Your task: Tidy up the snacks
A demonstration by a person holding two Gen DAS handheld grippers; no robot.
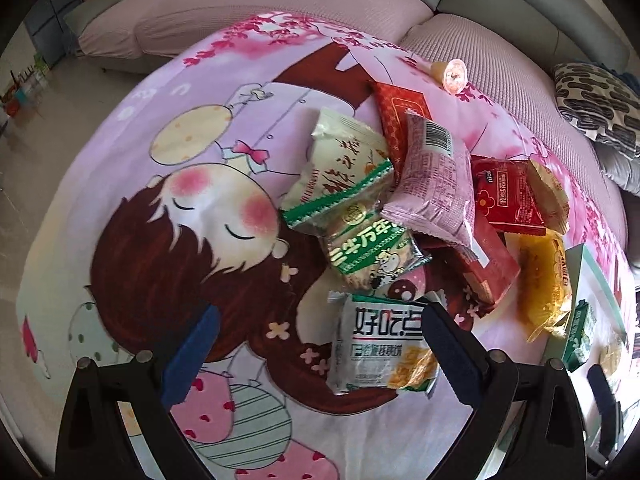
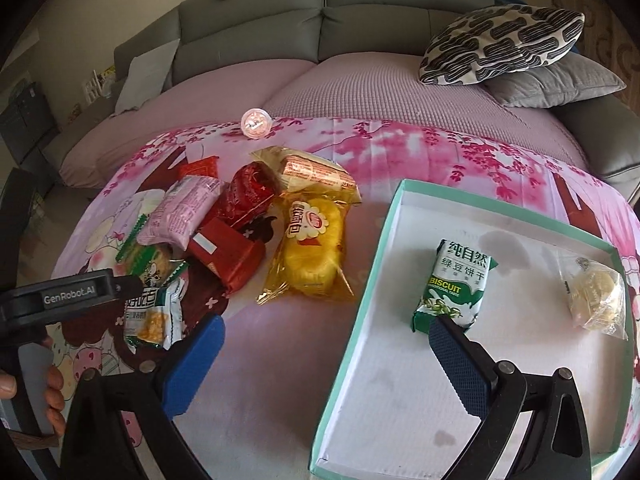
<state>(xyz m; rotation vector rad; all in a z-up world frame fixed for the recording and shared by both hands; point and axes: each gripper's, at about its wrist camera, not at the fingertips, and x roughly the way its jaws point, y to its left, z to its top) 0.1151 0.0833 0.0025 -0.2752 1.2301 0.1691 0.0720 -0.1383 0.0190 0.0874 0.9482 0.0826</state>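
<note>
A heap of snack packets lies on the pink cartoon cloth point(image 1: 160, 220). My left gripper point(image 1: 316, 344) is open and empty; a white and green packet point(image 1: 380, 348) lies between its fingers, against the right one. Behind it are a green-edged packet point(image 1: 344, 172), a pink packet point(image 1: 432, 184), red packets point(image 1: 508, 200) and a yellow packet point(image 1: 540, 280). My right gripper point(image 2: 326, 354) is open and empty, straddling the left wall of the teal-rimmed box point(image 2: 360, 280). In the box lie a green biscuit packet point(image 2: 456, 284) and a clear-wrapped pastry point(image 2: 596, 296).
A jelly cup point(image 2: 256, 122) stands at the cloth's far edge. A grey sofa with pink covers point(image 2: 360, 80) and patterned cushions point(image 2: 500, 44) curves behind. My left gripper's body point(image 2: 68, 296) shows at the left of the right wrist view.
</note>
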